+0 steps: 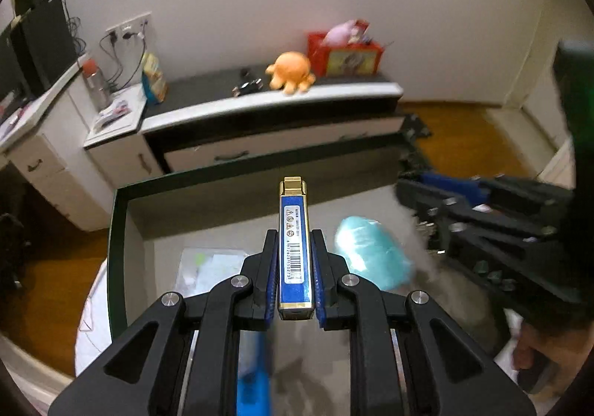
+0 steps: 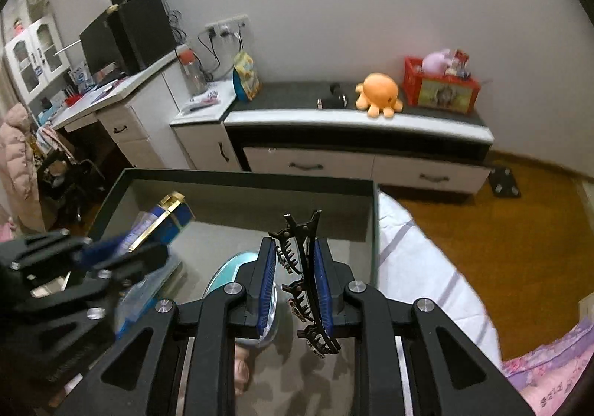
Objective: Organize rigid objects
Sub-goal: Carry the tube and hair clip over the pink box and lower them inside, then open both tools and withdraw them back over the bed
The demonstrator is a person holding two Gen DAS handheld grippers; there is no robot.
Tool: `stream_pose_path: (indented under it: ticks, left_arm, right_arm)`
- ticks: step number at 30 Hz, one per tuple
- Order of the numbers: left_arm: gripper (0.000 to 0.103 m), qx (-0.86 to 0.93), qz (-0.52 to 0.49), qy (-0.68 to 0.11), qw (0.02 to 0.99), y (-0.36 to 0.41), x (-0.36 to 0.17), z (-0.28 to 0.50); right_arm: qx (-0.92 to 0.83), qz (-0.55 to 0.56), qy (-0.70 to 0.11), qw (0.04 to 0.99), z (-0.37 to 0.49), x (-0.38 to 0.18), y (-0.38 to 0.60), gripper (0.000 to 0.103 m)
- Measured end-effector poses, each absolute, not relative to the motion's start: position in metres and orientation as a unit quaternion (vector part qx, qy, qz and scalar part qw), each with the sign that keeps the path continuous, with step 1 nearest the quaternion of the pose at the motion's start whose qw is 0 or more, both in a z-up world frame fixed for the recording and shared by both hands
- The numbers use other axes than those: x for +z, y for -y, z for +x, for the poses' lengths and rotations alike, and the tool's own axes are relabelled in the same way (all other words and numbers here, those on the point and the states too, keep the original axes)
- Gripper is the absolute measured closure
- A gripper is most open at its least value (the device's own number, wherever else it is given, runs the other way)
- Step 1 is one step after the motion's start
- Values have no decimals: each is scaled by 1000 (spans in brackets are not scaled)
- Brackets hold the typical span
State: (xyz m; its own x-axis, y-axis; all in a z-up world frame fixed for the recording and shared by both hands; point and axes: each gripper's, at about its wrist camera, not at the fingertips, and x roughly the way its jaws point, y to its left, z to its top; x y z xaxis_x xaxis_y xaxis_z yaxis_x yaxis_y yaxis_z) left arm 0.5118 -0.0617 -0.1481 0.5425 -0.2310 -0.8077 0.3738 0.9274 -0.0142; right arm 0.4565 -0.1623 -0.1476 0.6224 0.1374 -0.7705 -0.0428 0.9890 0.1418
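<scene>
- Blurring the lower half of both wrist views, motion smears a teal object (image 1: 373, 252) in the dark green open box (image 1: 118, 215); its identity cannot be made out, and the right gripper's fingers partly cover it in the right view.
- Clamped between the blue pads of the left gripper (image 1: 295, 249), a slim blue-and-gold lighter (image 1: 294, 245) points forward above the box, showing a barcode label and warning symbols; its lower end sits deep between the fingers.
- Closed on a black toothed hair clip (image 2: 304, 278), the right gripper (image 2: 295, 260) holds it above the box's grey floor; the clip lies along the right finger, its prongs crossing at the tip.
</scene>
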Motion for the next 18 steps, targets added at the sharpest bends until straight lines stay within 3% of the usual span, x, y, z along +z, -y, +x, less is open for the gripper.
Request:
stream_pose_path:
  ticks: [7, 14, 17, 18]
  left_arm:
    - [87, -159, 97, -491, 851, 70, -179, 532]
    - [86, -146, 104, -487, 855, 74, -181, 533]
    - [66, -153, 92, -477, 861, 69, -175, 527]
    - [51, -155, 89, -471, 864, 67, -172, 525]
  right_arm:
    - [29, 48, -470, 881, 473, -163, 166, 81]
    - [27, 43, -477, 877, 476, -161, 165, 81]
    - [33, 50, -469, 881, 469, -157, 165, 80]
    - [40, 52, -466, 883, 468, -155, 164, 73]
